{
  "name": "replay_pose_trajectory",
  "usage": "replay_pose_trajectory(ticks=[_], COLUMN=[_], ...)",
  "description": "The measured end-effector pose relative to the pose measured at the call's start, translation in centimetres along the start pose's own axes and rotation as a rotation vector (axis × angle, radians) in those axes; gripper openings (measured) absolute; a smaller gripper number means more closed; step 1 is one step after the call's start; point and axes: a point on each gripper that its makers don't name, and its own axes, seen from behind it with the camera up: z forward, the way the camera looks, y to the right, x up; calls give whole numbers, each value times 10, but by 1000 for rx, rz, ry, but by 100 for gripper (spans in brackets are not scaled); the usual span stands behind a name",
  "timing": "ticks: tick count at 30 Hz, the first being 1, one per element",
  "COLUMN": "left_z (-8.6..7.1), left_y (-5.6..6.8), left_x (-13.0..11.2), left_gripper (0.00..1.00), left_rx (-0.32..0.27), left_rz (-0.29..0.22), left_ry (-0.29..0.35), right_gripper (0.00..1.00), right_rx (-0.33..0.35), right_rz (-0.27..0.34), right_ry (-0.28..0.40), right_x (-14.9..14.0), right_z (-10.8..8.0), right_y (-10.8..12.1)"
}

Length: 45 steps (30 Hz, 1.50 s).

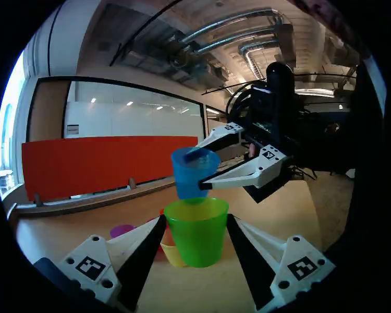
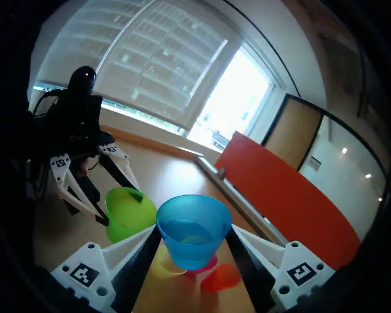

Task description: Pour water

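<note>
low in the left gripper view, the left gripper (image 1: pixel 196 219) pinches the green cup (image 1: pixel 196 242) between both fingers, mouth up. just above and behind its rim hangs the blue cup (image 1: pixel 194 172), clamped between the fingers of the right gripper (image 1: pixel 199 167) and roughly level. the right gripper view looks down into the blue cup and finds water pooled inside. the green cup, lower left in that frame, looks dry, though its inside is partly shaded. so the cups are lined up and the pour is not yet begun; tipping blue over green is what is left. beyond, a yellow cup (image 1: pixel 170 254) and a purple cup (image 1: pixel 121 229) rest on the wooden table (image 1: pixel 279 208), and a red panel (image 1: pixel 91 161) crosses the far wall.
</note>
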Motion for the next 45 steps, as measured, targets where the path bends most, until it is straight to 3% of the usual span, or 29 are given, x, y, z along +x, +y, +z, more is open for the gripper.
replay_pose_trajectory(ticks=[45], left_z=[2], left_y=[-4], left_x=[5], left_gripper=[84], left_rx=[-8], left_rz=[6], left_ry=[9], right_gripper=[89], right_rx=[4], right_rz=[-351], right_ry=[-31], right_x=[22], right_z=[3], right_y=[10])
